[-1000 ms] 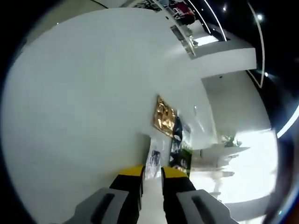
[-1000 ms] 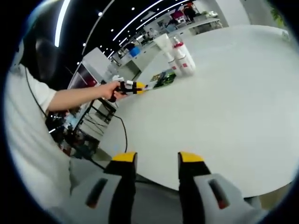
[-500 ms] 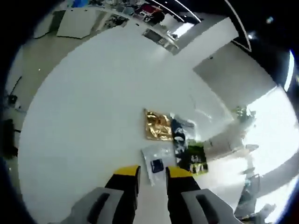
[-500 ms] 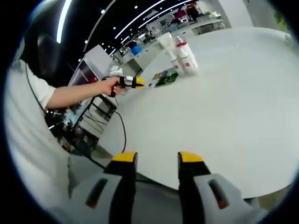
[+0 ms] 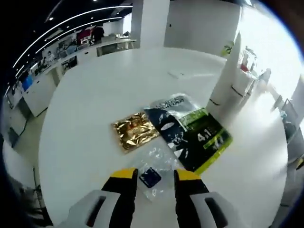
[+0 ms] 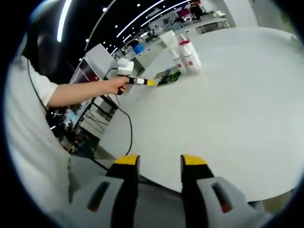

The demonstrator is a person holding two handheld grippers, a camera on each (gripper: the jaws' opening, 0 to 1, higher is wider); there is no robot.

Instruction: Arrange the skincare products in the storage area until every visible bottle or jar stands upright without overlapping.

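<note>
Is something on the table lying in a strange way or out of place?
Yes. The sachets lie flat and overlap: the dark green packet covers a corner of the gold packet and the clear pouch. The bottles stand upright, apart from them.

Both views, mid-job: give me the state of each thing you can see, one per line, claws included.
Left claw: open, empty, over the clear sachet.
Right claw: open, empty, at the table edge.
Clear sachet: lying flat.
Gold sachet: lying flat.
Dark pouch: lying flat, beside the gold sachet.
White tube: standing upright.
Bottles: upright, grouped close together.
Table: white.
</note>
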